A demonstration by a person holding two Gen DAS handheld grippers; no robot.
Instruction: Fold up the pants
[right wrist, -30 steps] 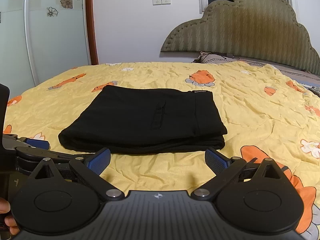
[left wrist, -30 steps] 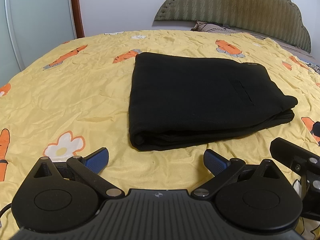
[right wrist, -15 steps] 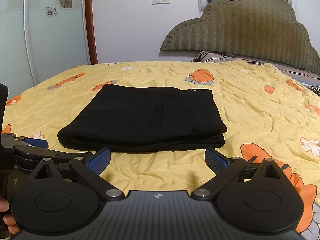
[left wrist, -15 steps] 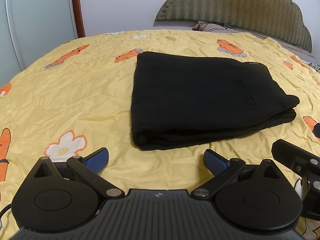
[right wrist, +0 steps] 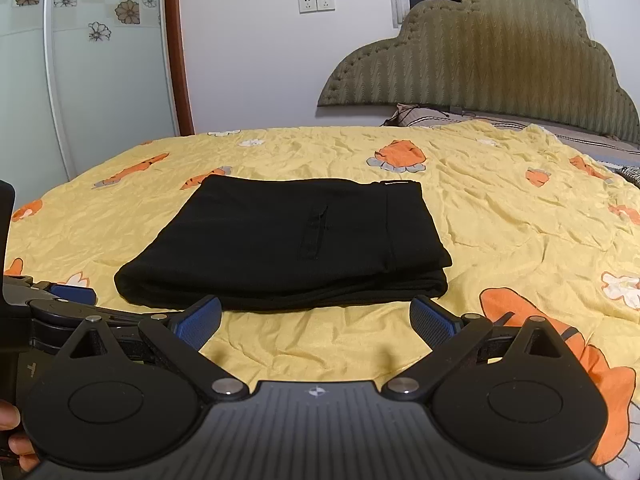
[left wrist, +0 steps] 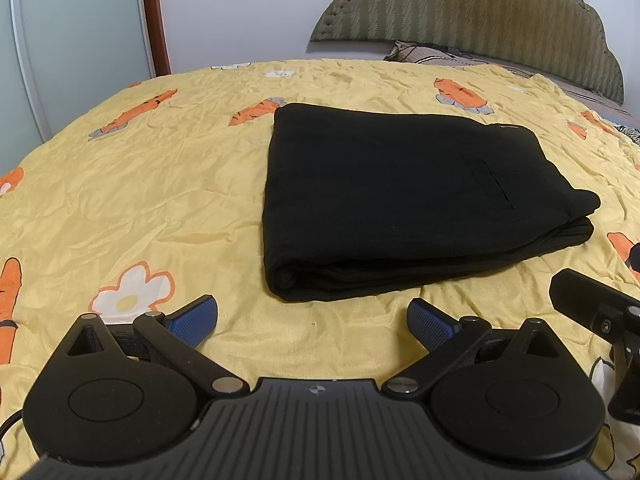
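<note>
The black pants (left wrist: 404, 200) lie folded into a compact rectangle on the yellow bedspread (left wrist: 132, 200); they also show in the right wrist view (right wrist: 292, 240). My left gripper (left wrist: 312, 320) is open and empty, just short of the pants' near folded edge. My right gripper (right wrist: 316, 318) is open and empty, close to the near edge of the pants. The right gripper's body shows at the right edge of the left wrist view (left wrist: 592, 308). The left gripper shows at the left of the right wrist view (right wrist: 60, 300).
The yellow bedspread has orange carrot and white flower prints. A green padded headboard (right wrist: 480, 52) and a pillow (right wrist: 424, 114) stand at the far right. A glass wardrobe door (right wrist: 80, 80) with a brown frame is at the left. A hand (right wrist: 12, 432) holds the left gripper.
Both grippers have drawn back and lifted slightly from the pants, so the pants sit a little farther up in both views. The pants have not moved.
</note>
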